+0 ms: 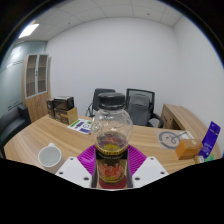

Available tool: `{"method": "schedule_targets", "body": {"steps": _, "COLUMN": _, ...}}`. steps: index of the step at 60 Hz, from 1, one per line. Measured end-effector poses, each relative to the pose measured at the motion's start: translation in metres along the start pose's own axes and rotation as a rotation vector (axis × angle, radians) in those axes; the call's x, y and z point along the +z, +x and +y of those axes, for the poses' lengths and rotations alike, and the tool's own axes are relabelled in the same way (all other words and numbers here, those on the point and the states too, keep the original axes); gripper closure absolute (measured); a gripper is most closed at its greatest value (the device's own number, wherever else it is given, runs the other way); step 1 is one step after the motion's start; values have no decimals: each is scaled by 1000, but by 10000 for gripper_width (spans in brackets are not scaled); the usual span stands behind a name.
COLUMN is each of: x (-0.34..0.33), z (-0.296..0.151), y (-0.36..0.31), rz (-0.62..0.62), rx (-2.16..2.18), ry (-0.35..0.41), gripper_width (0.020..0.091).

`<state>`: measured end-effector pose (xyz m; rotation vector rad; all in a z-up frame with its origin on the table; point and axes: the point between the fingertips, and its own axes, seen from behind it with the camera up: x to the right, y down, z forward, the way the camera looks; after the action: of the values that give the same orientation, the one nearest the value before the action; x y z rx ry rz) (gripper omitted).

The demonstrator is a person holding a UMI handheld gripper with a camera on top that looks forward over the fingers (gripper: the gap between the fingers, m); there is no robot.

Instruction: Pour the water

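Observation:
A clear jar (111,140) with a black lid, a dark label band and red-and-yellow contents stands upright between my gripper's fingers, held above the wooden table (75,140). My gripper (111,168) is shut on the jar, the magenta pads (86,157) pressing on its two sides. A white cup (49,156) sits on the table to the left of the fingers, apart from the jar.
A yellow box (187,149) and a blue carton (209,139) lie on the table to the right. Beyond the table stand two dark office chairs (140,103), a desk with boxes (62,107) and a wooden cabinet (36,80).

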<state>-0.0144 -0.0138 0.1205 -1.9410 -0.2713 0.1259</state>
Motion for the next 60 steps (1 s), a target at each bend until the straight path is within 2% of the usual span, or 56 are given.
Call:
{"method": "schedule_targets", "body": {"steps": 7, "x": 13, "z": 33, "y": 6, "rz": 4, "rx": 46, "ry": -37, "gripper_width": 701}}
{"method": "schedule_targets", "body": {"steps": 13, "x": 8, "z": 32, "y": 8, "rz": 1, "rx": 60, "ry": 4, "gripper_width": 697}}
{"method": "schedule_targets", "body": {"steps": 20, "x": 5, "z": 33, "y": 10, "rz": 14, "rx": 66, "ry": 16, "gripper_width": 626}}
{"method": "schedule_targets", "body": {"steps": 24, "x": 8, "z": 36, "y": 9, "rz": 10, "rx": 71, "ry": -5, "gripper_width": 589}}
{"method": "schedule_targets", "body": {"steps": 26, "x": 7, "z": 39, "y": 11, "rz": 17, "rx": 77, "ry": -29, "gripper_width": 537}}
{"method": "schedule_targets", "body": {"steps": 27, "x": 5, "z": 40, "y": 11, "rz": 21, "rx": 79, "ry": -40, "gripper_width": 486}}
{"method": "schedule_targets", "body": {"steps": 30, "x": -3, "z": 41, "y": 13, "rz": 35, "rx": 79, "ry": -63, "gripper_width": 278}}
{"method": "schedule_targets", "body": {"steps": 31, "x": -6, "z": 40, "y": 13, "rz": 41, "rx": 76, "ry": -70, "gripper_width": 229}}
{"method": "schedule_targets", "body": {"steps": 33, "x": -17, "z": 41, "y": 14, "rz": 54, "rx": 73, "ry": -81, "gripper_width": 273}}
{"method": "schedule_targets", "body": {"steps": 38, "x": -44, "z": 37, "y": 15, "rz": 103, "rx": 70, "ry": -107, "gripper_width": 236}}
{"method": "schedule_targets", "body": {"steps": 49, "x": -132, "z": 21, "y": -8, "rz": 199, "rx": 78, "ry": -157, "gripper_width": 246}}
{"method": "schedule_targets", "body": {"steps": 60, "x": -225, "z": 18, "y": -61, "rz": 278, "rx": 70, "ry": -189, "gripper_width": 253}}
